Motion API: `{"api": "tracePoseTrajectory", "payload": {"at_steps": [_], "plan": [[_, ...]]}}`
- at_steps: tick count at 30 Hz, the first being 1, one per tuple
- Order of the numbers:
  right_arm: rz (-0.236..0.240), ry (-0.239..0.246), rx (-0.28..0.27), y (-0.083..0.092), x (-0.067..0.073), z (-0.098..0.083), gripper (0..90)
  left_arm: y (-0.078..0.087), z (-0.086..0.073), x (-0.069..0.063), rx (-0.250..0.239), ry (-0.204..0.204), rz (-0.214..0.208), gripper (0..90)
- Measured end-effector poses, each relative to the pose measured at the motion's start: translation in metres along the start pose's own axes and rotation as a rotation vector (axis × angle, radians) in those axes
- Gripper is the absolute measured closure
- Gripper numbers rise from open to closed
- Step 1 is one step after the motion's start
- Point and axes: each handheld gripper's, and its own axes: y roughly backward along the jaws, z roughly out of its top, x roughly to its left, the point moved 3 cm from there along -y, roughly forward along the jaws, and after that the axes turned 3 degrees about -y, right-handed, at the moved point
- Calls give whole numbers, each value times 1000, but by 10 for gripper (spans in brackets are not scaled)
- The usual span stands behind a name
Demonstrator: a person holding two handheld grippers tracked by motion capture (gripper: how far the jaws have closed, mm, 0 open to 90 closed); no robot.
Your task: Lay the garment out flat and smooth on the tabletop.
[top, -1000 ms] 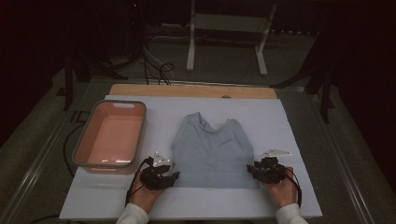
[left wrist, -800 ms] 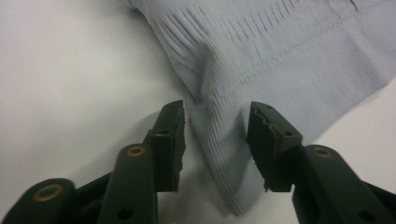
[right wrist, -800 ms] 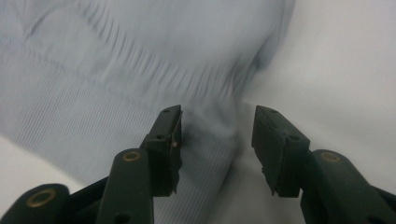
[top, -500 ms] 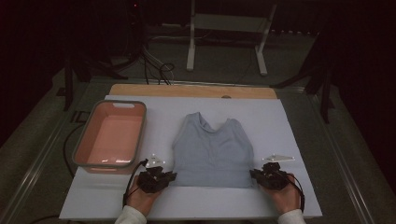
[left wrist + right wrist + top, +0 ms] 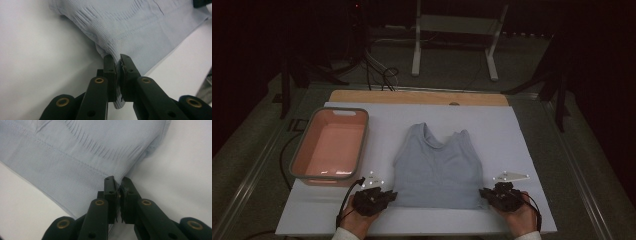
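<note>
The high view is dim and grainy: the room behind the far edge of the surface sinks into near black, while the white sheet catches soft overhead light. Small glare spots show near its front corners. Both gripper views are brighter and evenly lit, with gentle shadows under the pale blue fabric and blurred foreground arms.
</note>
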Motion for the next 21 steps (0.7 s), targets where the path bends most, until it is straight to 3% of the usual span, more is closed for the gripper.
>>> {"api": "tracePoseTrajectory", "payload": {"at_steps": [3,5,9,12,14,17,21], "plan": [[0,7,18,0,3,-4,845,1,-3,-2,5,-13,7,838],[1,8,21,1,4,-4,821,2,-2,-2,-12,-16,12,749],[-13,-5,-17,2,1,2,541,4,7,1,-83,-17,21,480],[-28,-27,-68,4,-4,13,416,3,17,3,-125,-25,36,378],[-31,-36,-79,4,-6,17,393,2,23,5,-150,-21,43,359],[-52,-49,-112,2,-12,34,343,-1,30,7,-171,-27,65,245],[-60,-66,-139,-3,-18,52,316,-5,37,11,-199,-15,72,163]]}}
